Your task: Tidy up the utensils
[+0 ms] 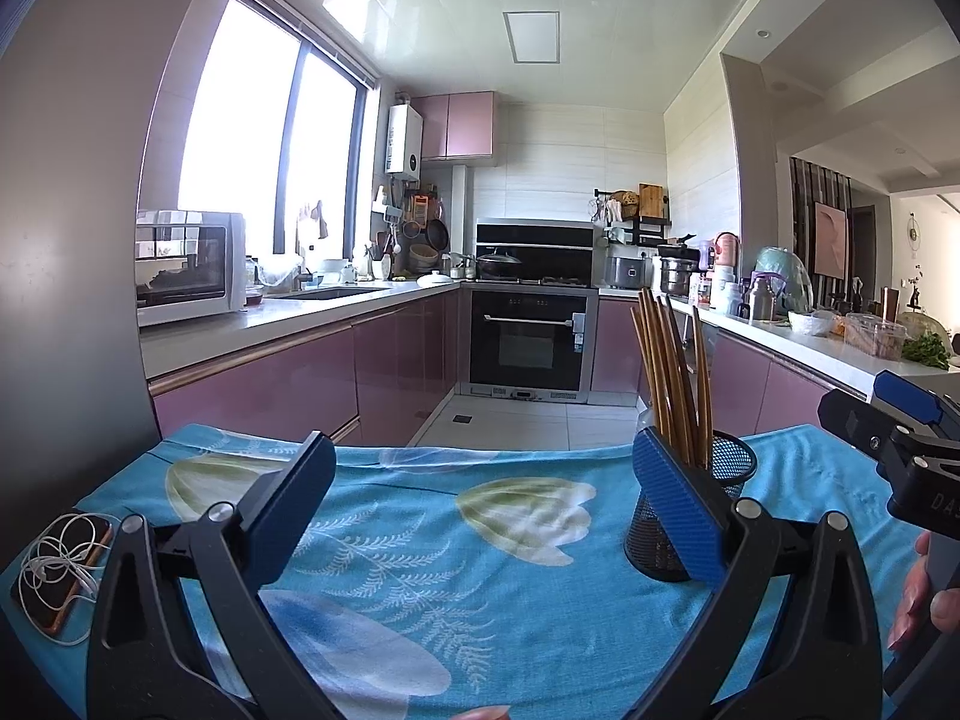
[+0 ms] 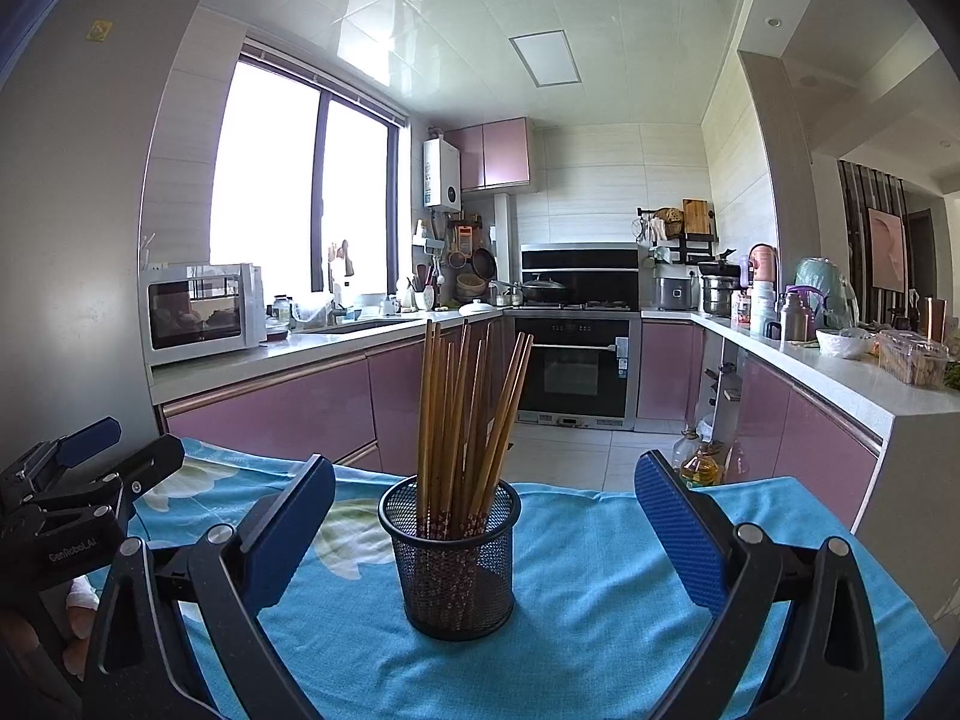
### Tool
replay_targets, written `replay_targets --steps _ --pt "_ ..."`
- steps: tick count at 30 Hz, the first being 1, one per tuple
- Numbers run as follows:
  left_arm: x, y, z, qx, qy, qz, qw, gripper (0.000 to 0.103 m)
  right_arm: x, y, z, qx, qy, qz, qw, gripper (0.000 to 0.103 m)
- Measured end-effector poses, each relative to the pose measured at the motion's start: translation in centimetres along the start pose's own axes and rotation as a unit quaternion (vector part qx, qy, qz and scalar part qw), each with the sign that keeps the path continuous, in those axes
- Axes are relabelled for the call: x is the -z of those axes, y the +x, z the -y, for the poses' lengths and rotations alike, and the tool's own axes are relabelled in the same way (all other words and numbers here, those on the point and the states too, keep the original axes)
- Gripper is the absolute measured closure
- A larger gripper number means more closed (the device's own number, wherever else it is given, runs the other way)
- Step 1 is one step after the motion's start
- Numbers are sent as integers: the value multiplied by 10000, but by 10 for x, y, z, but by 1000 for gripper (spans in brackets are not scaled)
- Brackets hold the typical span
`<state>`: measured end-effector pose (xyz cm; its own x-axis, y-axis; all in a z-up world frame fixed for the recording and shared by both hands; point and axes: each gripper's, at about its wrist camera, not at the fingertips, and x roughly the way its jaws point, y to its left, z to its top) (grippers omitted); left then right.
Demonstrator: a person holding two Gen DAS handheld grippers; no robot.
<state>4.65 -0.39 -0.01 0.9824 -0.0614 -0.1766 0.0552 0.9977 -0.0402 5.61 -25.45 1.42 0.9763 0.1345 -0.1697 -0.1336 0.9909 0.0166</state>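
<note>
A blue floral tablecloth (image 2: 600, 588) covers the table, and everything below is placed against the black mesh cup (image 2: 457, 564) standing upright on it. The left gripper (image 1: 483, 504) hovers low over the cloth to the left of the cup, its blue pads spread wide with nothing between them — the right-hand pad (image 1: 678, 510) overlaps the cup in that view, though contact cannot be told. The right gripper (image 2: 483, 525) faces the cup head-on, fingers wide apart on either side of it and clear of its wall. Inside the cup stands a bundle of wooden chopsticks (image 2: 468, 414), fanned out and leaning against the rim. Well to the left of the cup, at the cloth's edge, lies a phone (image 1: 63, 576) with white earphones (image 1: 57, 564) tangled on top.
</note>
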Motion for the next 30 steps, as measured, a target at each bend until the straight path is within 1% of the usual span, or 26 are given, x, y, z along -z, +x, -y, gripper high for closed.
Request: replay_targets --steps 30 --pt "-1 0 0 -3 22 -16 10000 5 3 2 0 12 23 5 10000 6"
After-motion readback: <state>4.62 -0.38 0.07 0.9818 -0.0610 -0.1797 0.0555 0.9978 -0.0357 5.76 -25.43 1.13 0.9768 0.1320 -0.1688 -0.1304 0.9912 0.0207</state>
